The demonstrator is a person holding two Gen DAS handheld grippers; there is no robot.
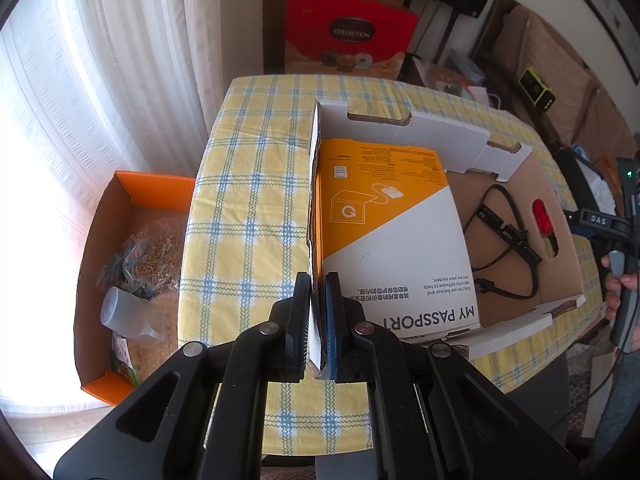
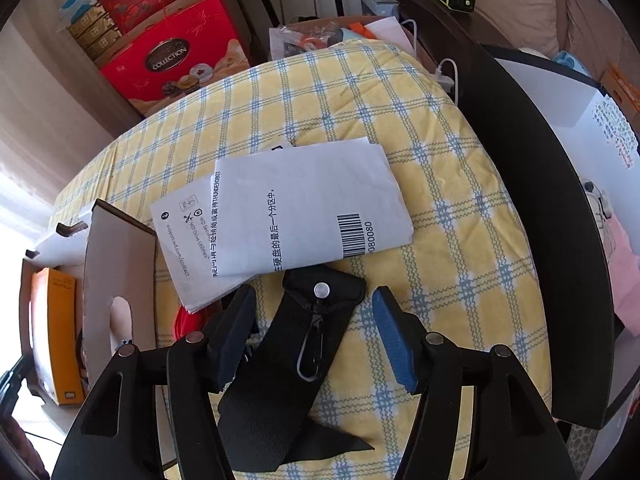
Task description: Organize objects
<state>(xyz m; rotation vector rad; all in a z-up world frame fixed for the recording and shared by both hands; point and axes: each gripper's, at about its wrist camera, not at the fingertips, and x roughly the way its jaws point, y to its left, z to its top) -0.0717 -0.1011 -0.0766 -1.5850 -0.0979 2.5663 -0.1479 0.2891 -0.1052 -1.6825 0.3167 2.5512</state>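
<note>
My left gripper is shut on the left wall of an open white cardboard box on the checked tablecloth. Inside the box lie an orange and white "My Passport" carton, a black cable and a small red item. My right gripper is open above a black strap with a metal snap hook. Folded white paper leaflets lie just beyond it. The box shows at the left of the right wrist view.
An orange box holding bags and a plastic bottle sits left of the table. Red gift boxes stand behind the table. A dark curved chair back borders the table's right side. The right hand-held gripper shows at the far right.
</note>
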